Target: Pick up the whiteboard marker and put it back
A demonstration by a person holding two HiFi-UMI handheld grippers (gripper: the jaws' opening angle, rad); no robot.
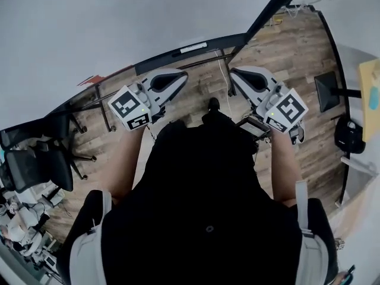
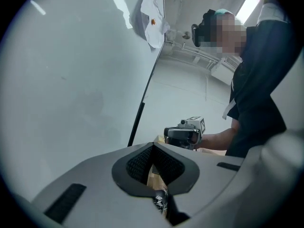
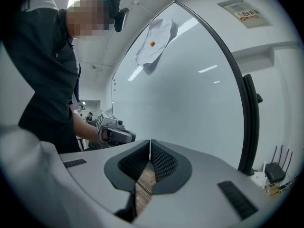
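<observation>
No whiteboard marker shows in any view. The big whiteboard [image 1: 119, 22] stands in front of me, with its dark bottom rail [image 1: 190, 47] running across. I hold both grippers level, side by side, pointing at the board. The left gripper [image 1: 177, 76] has its jaws pressed together with nothing between them [image 2: 153, 147]. The right gripper [image 1: 238, 73] is likewise shut and empty [image 3: 150, 144]. Each gripper view catches the other gripper [image 2: 183, 133] [image 3: 114, 130] in the person's hand. A white cloth [image 3: 154, 44] hangs high on the board.
The board's stand legs [image 1: 104, 108] rest on the wooden floor [image 1: 285, 46]. Black office chairs [image 1: 35, 165] sit at the left. A dark screen on a stand [image 1: 328, 91] and a black bag [image 1: 349, 136] are at the right. A router [image 3: 275, 171] sits beyond the board's edge.
</observation>
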